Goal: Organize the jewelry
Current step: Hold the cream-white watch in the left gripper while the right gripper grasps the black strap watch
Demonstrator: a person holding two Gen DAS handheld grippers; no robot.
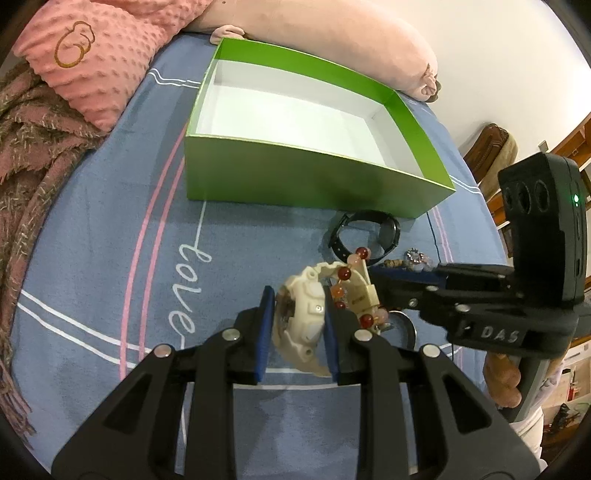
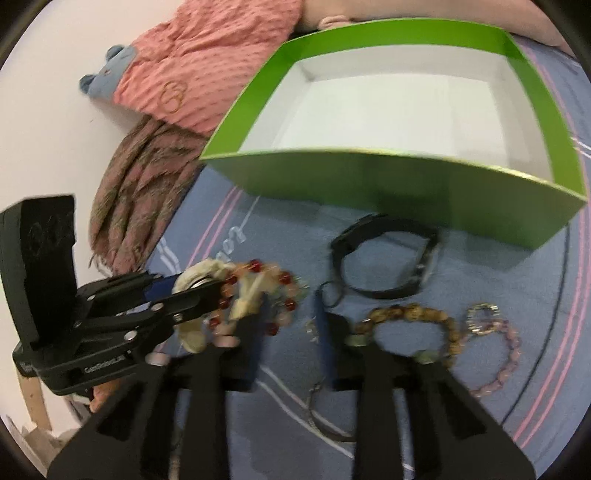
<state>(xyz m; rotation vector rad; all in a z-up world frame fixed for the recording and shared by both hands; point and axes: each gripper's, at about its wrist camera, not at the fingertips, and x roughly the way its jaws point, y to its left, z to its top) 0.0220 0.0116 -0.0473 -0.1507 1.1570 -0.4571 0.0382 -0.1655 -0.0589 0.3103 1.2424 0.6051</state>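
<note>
My left gripper (image 1: 297,328) is shut on a cream-white watch (image 1: 304,314), with a red and pink bead bracelet (image 1: 345,275) draped over the watch's strap. The same hold shows in the right wrist view (image 2: 199,284). My right gripper (image 2: 291,339) is open above the blue bedsheet, nothing between its fingers. A black watch (image 2: 384,258) lies in front of the empty green box (image 2: 388,184). A brown bead bracelet (image 2: 413,314), a silver ring (image 2: 482,317) and a pink bead bracelet (image 2: 506,362) lie to the right.
A pink dotted pillow (image 1: 96,51) and a brown fringed scarf (image 1: 33,155) lie left of the box (image 1: 317,177). A pale pink bolster (image 1: 332,33) lies behind it. A thin metal bangle (image 2: 321,417) lies under my right gripper.
</note>
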